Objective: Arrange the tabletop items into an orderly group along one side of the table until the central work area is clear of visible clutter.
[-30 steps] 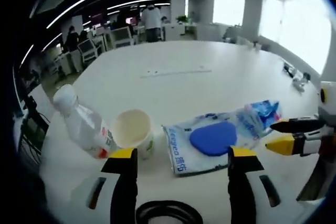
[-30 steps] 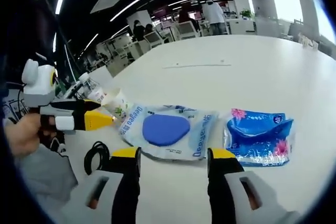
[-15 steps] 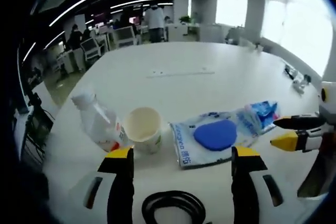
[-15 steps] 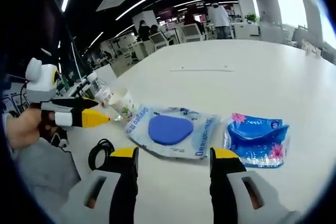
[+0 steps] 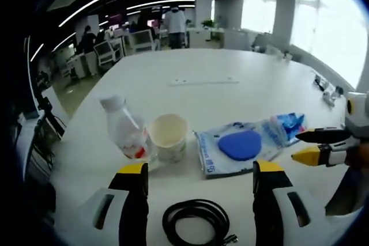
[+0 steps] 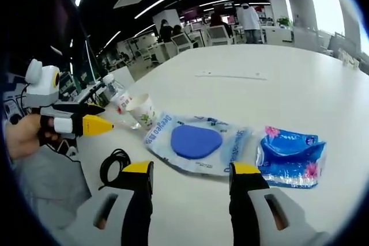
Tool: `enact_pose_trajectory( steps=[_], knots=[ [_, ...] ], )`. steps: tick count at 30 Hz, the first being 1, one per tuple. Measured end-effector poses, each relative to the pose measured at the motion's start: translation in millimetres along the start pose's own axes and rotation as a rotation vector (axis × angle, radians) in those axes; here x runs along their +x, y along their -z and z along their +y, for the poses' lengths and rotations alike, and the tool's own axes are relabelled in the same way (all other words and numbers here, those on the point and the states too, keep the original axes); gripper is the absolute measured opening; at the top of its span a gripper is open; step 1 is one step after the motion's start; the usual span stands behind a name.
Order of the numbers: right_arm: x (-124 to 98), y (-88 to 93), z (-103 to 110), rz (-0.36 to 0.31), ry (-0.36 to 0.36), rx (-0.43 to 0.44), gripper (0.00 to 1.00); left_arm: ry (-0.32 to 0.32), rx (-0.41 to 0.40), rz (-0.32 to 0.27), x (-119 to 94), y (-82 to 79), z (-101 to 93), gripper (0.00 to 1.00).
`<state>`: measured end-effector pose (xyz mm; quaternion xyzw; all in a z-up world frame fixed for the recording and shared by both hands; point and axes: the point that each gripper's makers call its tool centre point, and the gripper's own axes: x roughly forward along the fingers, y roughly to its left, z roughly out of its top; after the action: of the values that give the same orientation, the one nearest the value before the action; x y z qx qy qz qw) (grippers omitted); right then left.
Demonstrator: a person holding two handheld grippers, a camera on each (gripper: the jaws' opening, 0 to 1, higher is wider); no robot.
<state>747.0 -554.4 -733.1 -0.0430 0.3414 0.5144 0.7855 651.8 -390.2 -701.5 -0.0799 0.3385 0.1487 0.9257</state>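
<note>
We hold 2 grippers low over the near edge of a white table (image 5: 230,67), both empty, and we judge the tidying to be at a pause between placements rather than in the middle of a carry. The left gripper (image 5: 199,168) stands with its jaws wide apart, and the right gripper (image 6: 190,168) is equally spread, nothing between the jaws of either.

5 items lie in a loose row along our side. From our left: a clear plastic bottle (image 5: 128,133) with a red label, upright; a paper cup (image 5: 169,137) just beside it, open end up and looking empty; a flat pale wipes pack (image 5: 236,149) with a blue oval lid; and a glossy blue tissue packet (image 6: 291,152) just beyond that. A coiled black cable (image 5: 195,223) lies nearer us, between the left gripper's jaws in its view.

The middle and far side of the table look mostly bare, so we judge the job well advanced. The next move probably calls for closing a gripper on the cable, the 1 item out of line, and drawing it in beside the row.
</note>
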Motion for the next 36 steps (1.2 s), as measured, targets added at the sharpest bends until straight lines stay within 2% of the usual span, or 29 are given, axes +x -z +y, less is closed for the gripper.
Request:
enact_pose_trajectory(
  steps=[16, 22, 25, 30, 36],
  knots=[
    [22, -13.4, 30, 0.006, -0.096, -0.071, 0.51, -0.058, -0.048, 0.003, -39, 17.6, 20.2, 0.69],
    [32, -20.5, 40, 0.003, -0.129, -0.101, 0.51, -0.075, -0.072, -0.010, -54, 18.4, 27.4, 0.69],
    [35, -22.9, 46, 0.006, -0.144, -0.127, 0.51, -0.079, -0.129, -0.031, -62, 18.2, 27.3, 0.68],
    [42, -20.5, 55, 0.037, -0.174, -0.144, 0.51, -0.091, -0.146, -0.049, -70, 20.0, 27.5, 0.67],
    [50, -22.1, 66, 0.042, -0.202, -0.174, 0.51, -0.104, -0.167, -0.051, -77, 23.6, 28.7, 0.68]
  ],
)
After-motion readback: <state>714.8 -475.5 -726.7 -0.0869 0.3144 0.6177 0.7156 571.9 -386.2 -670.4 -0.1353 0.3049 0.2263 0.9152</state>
